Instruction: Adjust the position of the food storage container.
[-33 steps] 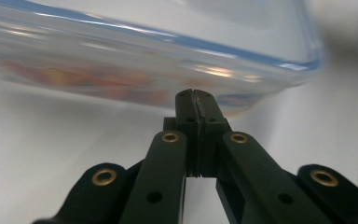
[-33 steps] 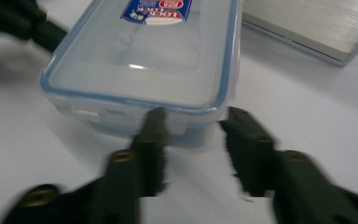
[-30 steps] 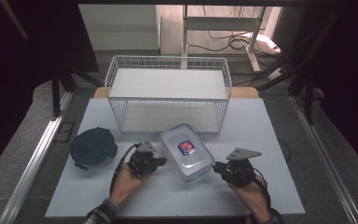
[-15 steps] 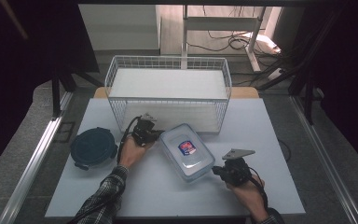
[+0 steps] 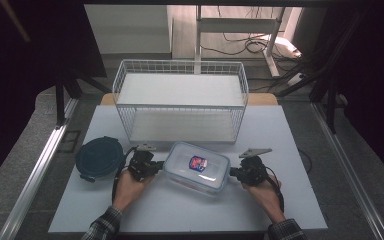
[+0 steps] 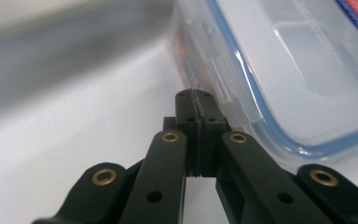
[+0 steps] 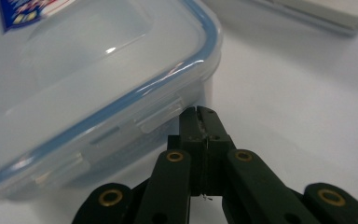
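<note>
High view: clear lidded container [image 5: 196, 167] near-centre on the white counter [image 5: 280, 210], just near of the wire basket [image 5: 180, 102]. Left tool [image 5: 156, 166] at its left end, right tool [image 5: 232, 172] at its right end. Dark round lid [image 5: 97, 158] far left.

Left gripper view: left tool [image 6: 194, 95] jaws closed together, nothing between, tips touching the container's [image 6: 279, 70] side latch.

Right gripper view: right tool [image 7: 200, 112] jaws closed, empty, tips just below the container [image 7: 88, 74] latch flap.
</note>
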A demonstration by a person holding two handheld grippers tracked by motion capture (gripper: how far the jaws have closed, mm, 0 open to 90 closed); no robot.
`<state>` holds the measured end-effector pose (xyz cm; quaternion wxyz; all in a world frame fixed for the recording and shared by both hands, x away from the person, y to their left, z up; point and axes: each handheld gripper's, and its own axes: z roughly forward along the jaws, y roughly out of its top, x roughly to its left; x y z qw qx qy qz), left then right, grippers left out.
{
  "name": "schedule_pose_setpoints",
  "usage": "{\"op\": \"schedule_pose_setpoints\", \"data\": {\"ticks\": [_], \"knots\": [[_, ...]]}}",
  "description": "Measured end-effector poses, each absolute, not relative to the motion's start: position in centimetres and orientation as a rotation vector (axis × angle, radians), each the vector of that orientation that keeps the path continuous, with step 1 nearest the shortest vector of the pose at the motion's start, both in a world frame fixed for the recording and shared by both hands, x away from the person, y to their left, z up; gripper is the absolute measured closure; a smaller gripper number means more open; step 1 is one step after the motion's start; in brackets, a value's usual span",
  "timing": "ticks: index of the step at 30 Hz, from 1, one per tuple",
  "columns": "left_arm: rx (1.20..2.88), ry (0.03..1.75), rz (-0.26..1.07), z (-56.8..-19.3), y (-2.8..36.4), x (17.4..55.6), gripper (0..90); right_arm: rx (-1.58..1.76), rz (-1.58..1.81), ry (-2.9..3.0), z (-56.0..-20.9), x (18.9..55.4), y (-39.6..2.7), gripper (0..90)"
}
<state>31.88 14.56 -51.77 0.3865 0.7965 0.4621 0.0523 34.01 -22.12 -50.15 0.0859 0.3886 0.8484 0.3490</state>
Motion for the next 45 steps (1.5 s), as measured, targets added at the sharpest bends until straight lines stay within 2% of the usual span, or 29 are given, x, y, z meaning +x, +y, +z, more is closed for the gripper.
{"op": "schedule_pose_setpoints", "data": {"ticks": [5,12,16,18,22,25,28,32,36,41,45], "knots": [[2.009,1.219,0.133,-51.5,15.5,28.9,90.0,1.108,1.041,2.563,-50.3,35.5,-20.3,89.7],[1.991,1.212,0.171,-51.7,16.0,29.1,90.0,1.077,1.014,2.55,-50.2,35.5,-19.2,89.5],[1.987,1.201,0.254,-50.9,16.9,28.4,89.8,1.112,1.04,2.503,-49.4,34.8,-20.1,89.2],[1.977,1.184,0.259,-50.5,17.8,27.8,80.7,1.098,1.064,2.467,-48.8,33.9,-21.0,87.1],[1.987,1.125,0.314,-49.9,18.7,26.2,58.1,1.041,1.105,2.43,-48.2,31.8,-22.9,70.5],[2.0,1.1,0.324,-50.3,19.0,25.0,39.9,1.036,1.141,2.414,-48.1,30.8,-23.7,48.7],[2.007,1.091,0.32,-50.8,19.2,24.1,29.3,1.008,1.15,2.423,-48.4,30.1,-23.8,28.8],[1.99,1.052,0.303,-51.2,19.3,23.1,15.6,0.955,1.123,2.414,-48.8,29.1,-23.8,8.6],[1.998,1.043,0.269,-51.6,19.4,22.7,8.3,0.952,1.099,2.418,-49.2,28.4,-23.8,0.8],[2.033,1.037,0.259,-51.9,19.3,22.7,7.6,0.976,1.114,2.442,-49.9,28.4,-23.9,0.0],[2.037,1.028,0.306,-52.0,19.2,22.8,5.5,0.978,1.148,2.416,-49.7,28.4,-23.9,0.0]]}}
